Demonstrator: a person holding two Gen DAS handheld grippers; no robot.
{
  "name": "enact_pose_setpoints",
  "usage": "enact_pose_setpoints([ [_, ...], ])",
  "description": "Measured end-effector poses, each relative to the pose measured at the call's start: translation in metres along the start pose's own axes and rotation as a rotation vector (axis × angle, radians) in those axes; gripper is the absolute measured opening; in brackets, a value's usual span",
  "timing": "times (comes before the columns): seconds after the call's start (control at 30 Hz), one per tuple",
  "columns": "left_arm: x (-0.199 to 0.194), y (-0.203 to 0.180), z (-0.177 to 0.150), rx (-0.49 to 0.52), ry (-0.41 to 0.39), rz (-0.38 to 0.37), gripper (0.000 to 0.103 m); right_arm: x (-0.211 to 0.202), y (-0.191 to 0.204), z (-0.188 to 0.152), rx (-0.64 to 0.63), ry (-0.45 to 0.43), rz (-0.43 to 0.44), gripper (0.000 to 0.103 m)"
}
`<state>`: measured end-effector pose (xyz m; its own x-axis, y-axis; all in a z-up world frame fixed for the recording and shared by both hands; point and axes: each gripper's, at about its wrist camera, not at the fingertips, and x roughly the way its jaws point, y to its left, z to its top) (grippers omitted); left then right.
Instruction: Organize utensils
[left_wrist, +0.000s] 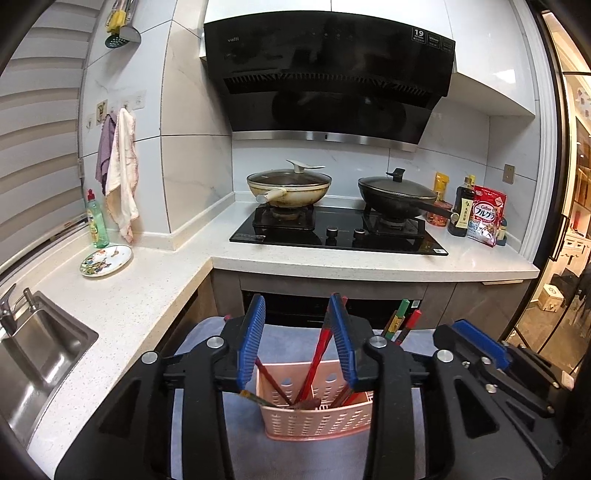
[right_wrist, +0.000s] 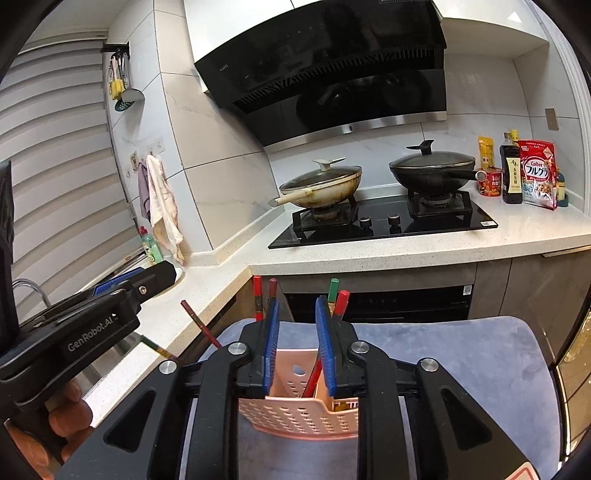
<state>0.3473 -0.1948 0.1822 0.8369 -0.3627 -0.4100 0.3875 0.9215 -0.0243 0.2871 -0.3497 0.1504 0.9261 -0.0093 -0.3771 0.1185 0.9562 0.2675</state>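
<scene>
Chopsticks (left_wrist: 317, 354) stand tilted in pink perforated holder (left_wrist: 317, 417) on near grey-blue cloth (left_wrist: 295, 454). Left gripper (left_wrist: 301, 339) above holder, jaws parted, gripping nothing. Right gripper (right_wrist: 297, 347) likewise parted, empty. Stove (left_wrist: 338, 230) far behind.

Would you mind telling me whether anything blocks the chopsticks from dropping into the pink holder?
Nothing visible does. The red chopsticks between the left claw fingers already stand in the pink holder; likewise under the right claw.
</scene>
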Motion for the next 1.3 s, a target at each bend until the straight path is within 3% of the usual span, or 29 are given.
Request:
enact_pose_setpoints([
  [0.3,-0.038,0.001,-0.014,0.016,0.010,0.031,0.040,-0.047,0.007,-0.010,-0.018,0.011,0.000,0.037],
  [0.37,-0.047,0.000,-0.019,0.022,0.010,0.039,0.045,-0.056,0.010,-0.015,-0.028,0.020,-0.010,0.037],
  [0.73,-0.094,-0.005,-0.045,0.047,0.029,0.056,0.045,-0.093,0.027,-0.048,-0.064,0.098,-0.056,0.037],
  [1.07,-0.112,-0.005,-0.078,0.030,0.095,0.061,0.045,-0.117,0.037,-0.078,-0.089,0.144,-0.102,0.037],
  [1.2,-0.115,-0.003,-0.090,0.022,0.118,0.064,0.048,-0.122,0.039,-0.088,-0.083,0.159,-0.094,0.049],
  [1.3,-0.117,-0.001,-0.097,0.020,0.124,0.078,0.053,-0.125,0.038,-0.095,-0.083,0.172,-0.097,0.050],
])
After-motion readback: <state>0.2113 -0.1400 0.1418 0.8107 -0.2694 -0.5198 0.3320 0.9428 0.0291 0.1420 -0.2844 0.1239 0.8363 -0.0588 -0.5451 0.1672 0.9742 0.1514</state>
